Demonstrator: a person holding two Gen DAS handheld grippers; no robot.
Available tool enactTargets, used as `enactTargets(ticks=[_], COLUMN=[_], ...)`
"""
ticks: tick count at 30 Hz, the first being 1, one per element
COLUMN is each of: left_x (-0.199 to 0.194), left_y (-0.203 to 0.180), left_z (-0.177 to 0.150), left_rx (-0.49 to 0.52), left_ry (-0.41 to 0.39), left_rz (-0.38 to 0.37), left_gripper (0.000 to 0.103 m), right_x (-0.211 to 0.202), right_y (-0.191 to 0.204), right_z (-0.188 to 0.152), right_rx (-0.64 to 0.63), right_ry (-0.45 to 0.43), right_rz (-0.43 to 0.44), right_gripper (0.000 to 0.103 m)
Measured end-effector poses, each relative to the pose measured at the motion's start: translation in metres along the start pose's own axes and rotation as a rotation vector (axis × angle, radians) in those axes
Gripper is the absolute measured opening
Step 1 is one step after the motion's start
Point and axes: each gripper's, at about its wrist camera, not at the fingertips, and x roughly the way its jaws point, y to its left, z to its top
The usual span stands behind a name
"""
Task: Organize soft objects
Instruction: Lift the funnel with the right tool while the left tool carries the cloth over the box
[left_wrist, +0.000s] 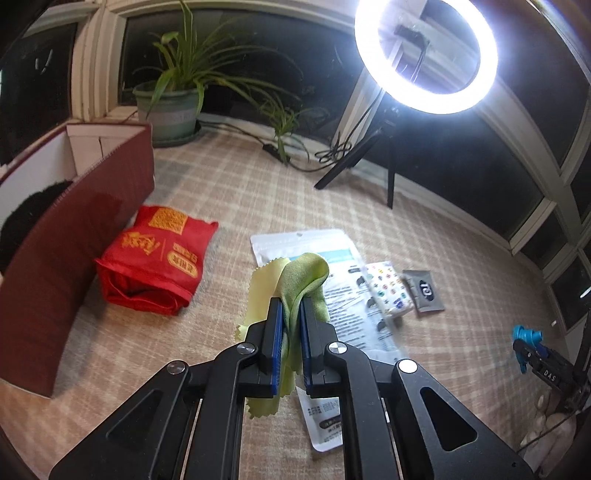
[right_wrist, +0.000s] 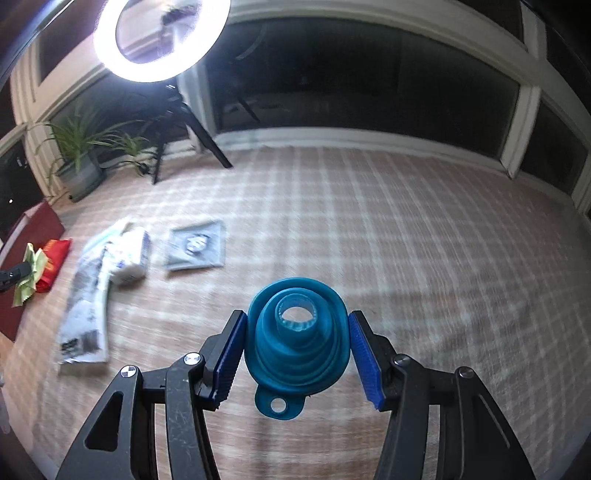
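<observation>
Fingers (left_wrist: 274, 325) of left gripper (left_wrist: 291, 314): two, blue-padded, pinched tight on one thin yellow-green cloth (left_wrist: 295, 280) with zigzag-cut edges, lifted clear of plaid blanket (left_wrist: 229, 184). Right gripper (right_wrist: 295, 345): two ribbed blue pads part-way apart, pressing the rim of one teal collapsible silicone funnel (right_wrist: 297, 332), round, stepped, with a holed tab. On the blanket's middle: one red printed fabric bag (left_wrist: 155, 266), one white flat pouch (left_wrist: 332, 280), one dotted tissue packet (left_wrist: 388, 288), one grey sachet (left_wrist: 424, 291). At left edge, one maroon box (left_wrist: 74, 236). Beyond: one ring light (left_wrist: 424, 55), one potted plant (left_wrist: 173, 107).
</observation>
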Motion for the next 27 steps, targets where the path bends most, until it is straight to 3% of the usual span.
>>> enactTargets(ticks=[12, 27], left_x=[-0.060, -0.127], left_y=[0.019, 0.106], left_z=[0.018, 0.038], left_rx=[0.015, -0.049], left_ry=[-0.081, -0.171], left_rz=[-0.009, 0.041], left_gripper=[0.008, 0.008], right_x=[-0.050, -0.069], right_y=[0.103, 0.260], right_z=[0.047, 0.077], right_rx=[-0.135, -0.337], right_ry=[-0.111, -0.182], right_rz=[0.117, 0.317], right_gripper=[0.052, 0.052])
